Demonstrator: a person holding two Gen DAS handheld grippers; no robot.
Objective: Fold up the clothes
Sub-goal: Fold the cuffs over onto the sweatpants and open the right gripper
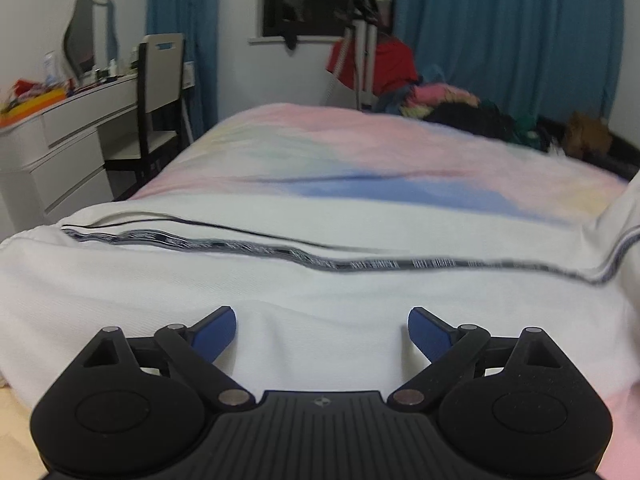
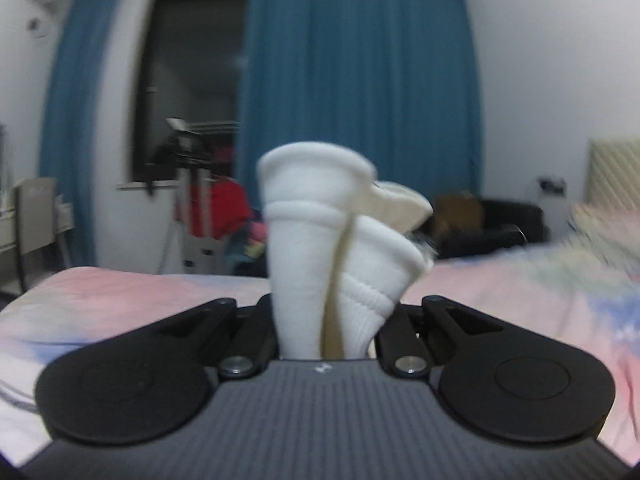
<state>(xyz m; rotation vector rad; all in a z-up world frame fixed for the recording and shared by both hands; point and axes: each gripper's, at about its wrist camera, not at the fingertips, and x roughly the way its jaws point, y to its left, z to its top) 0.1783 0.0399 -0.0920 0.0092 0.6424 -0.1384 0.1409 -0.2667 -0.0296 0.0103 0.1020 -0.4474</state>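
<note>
While my right gripper [image 2: 328,320] is closed on a bunched fold of the white garment [image 2: 316,240], the cloth stands up just ahead of it, above the bed [image 2: 500,280]. I judge I hold it high so that this part can be carried over and laid down as a fold. My left gripper [image 1: 322,332] is wide open and has hold of nothing; its blue fingertips [image 1: 214,334] rest low, close over the same white garment [image 1: 200,280], which lies spread ahead of it with a dark stripe [image 1: 360,265] across. I think it waits there to pin or pinch the near edge.
</note>
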